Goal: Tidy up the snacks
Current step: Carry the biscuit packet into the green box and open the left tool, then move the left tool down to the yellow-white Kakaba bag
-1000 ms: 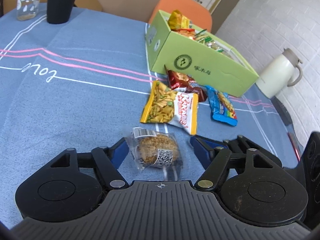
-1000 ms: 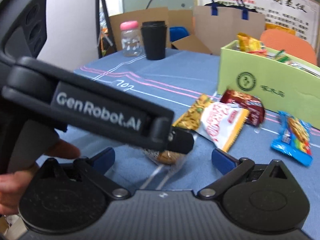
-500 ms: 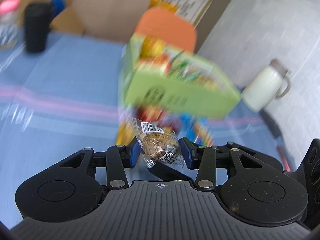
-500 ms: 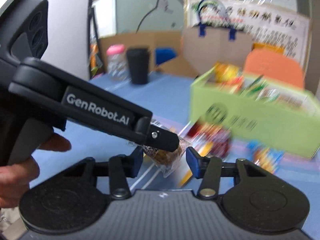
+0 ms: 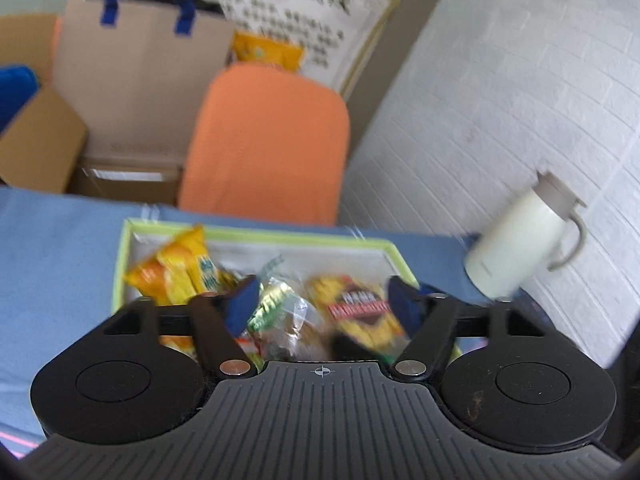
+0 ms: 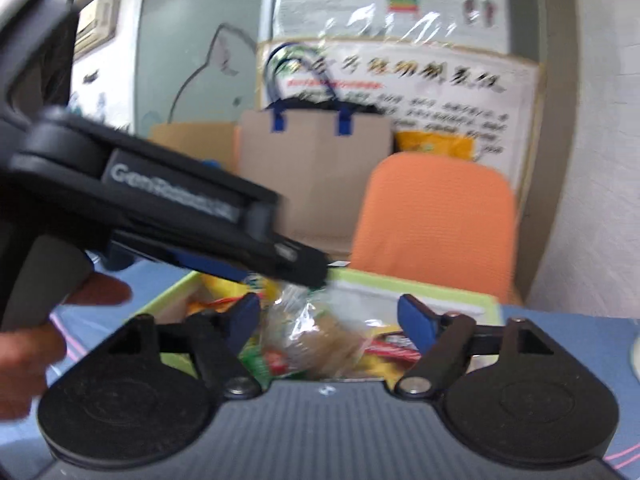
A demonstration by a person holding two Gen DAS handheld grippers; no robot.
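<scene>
The clear-wrapped brown cake (image 5: pixel 294 326) lies inside the green box (image 5: pixel 122 264), on top of the other snacks: yellow packets (image 5: pixel 184 268) at left, a red-labelled bag (image 5: pixel 360 312) beside it.

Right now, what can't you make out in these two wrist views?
- Clear-wrapped cookie: motion blur in both views hides whether it has landed in the green box.
- Box's near wall: left view, hidden behind the left claw.
- Poster text: right view, blurred.
- White jug's base: left view, smeared.
</scene>
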